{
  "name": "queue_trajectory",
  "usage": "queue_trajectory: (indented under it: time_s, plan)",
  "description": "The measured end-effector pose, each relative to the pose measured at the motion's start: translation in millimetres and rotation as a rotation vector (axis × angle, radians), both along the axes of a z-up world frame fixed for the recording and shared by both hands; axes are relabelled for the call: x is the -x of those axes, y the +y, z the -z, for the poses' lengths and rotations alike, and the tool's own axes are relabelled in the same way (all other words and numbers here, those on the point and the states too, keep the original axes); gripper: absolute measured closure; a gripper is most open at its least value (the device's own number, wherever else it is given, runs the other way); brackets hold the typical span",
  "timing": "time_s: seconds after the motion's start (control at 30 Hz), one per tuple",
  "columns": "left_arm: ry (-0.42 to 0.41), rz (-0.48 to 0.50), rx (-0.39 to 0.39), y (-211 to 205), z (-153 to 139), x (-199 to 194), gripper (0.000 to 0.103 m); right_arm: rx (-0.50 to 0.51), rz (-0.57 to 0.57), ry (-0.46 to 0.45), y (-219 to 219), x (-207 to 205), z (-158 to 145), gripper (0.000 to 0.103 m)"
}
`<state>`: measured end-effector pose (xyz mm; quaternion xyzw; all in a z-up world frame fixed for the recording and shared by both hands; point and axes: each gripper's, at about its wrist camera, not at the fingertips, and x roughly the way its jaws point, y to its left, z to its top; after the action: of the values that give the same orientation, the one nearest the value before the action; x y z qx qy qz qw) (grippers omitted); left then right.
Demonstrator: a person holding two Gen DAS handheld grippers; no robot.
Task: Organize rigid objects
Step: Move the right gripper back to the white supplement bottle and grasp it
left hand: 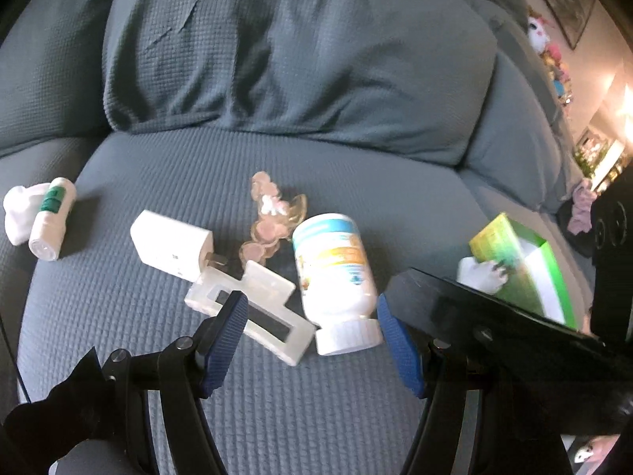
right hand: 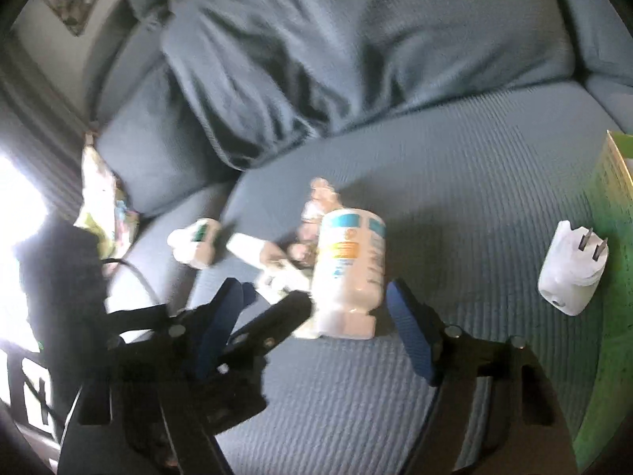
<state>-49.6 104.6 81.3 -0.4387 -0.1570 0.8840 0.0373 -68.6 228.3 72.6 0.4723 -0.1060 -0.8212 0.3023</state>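
Bottle (left hand: 334,273) lies on its side, cap toward the cameras, between both wide claws, left (left hand: 312,342) and right (right hand: 328,326), unheld

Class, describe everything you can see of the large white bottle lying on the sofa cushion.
The large white bottle looks like smooth plastic, with a ribbed white screw cap still on and a label banded in teal and orange. It lies on its side on the grey-blue ribbed sofa cushion, cap end toward the cameras. A pale flat plastic piece lies against its cap end, and a pinkish blister strip sits close by its base. Neither gripper touches it.
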Motion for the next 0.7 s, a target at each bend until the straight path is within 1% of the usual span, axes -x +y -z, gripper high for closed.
queue_trajectory:
  time_s: [0.1,0.17,0.27,0.4,0.5,0.63,0.7]
  plan:
    - [-0.022,-0.002,-0.024,-1.9,4.9,5.8,0.034,-0.046,0.016,-0.004,-1.1,11.4,5.2,0.029]
    - [-0.035,-0.001,-0.039,-2.3,8.0,9.7,0.034,-0.043,0.011,-0.039,-2.6,22.4,10.8,0.029]
    - [-0.059,-0.005,-0.031,-0.7,12.8,14.8,0.034,-0.04,-0.007,-0.082,-7.5,32.7,22.0,0.029]
    - [-0.074,0.027,-0.054,3.4,17.8,19.7,0.034,-0.03,-0.014,-0.135,-11.0,42.7,38.3,0.03]
    - [-0.068,0.044,-0.026,9.0,18.2,20.7,0.034,-0.025,-0.027,-0.165,-11.4,47.8,45.5,0.035]
    - [-0.063,0.057,0.0,11.9,18.8,21.4,0.034,-0.006,-0.036,-0.208,-15.3,53.3,57.0,0.038]
    - [-0.051,0.058,0.001,12.7,19.9,21.7,0.034,0.024,-0.042,-0.219,-14.9,55.4,60.5,0.045]
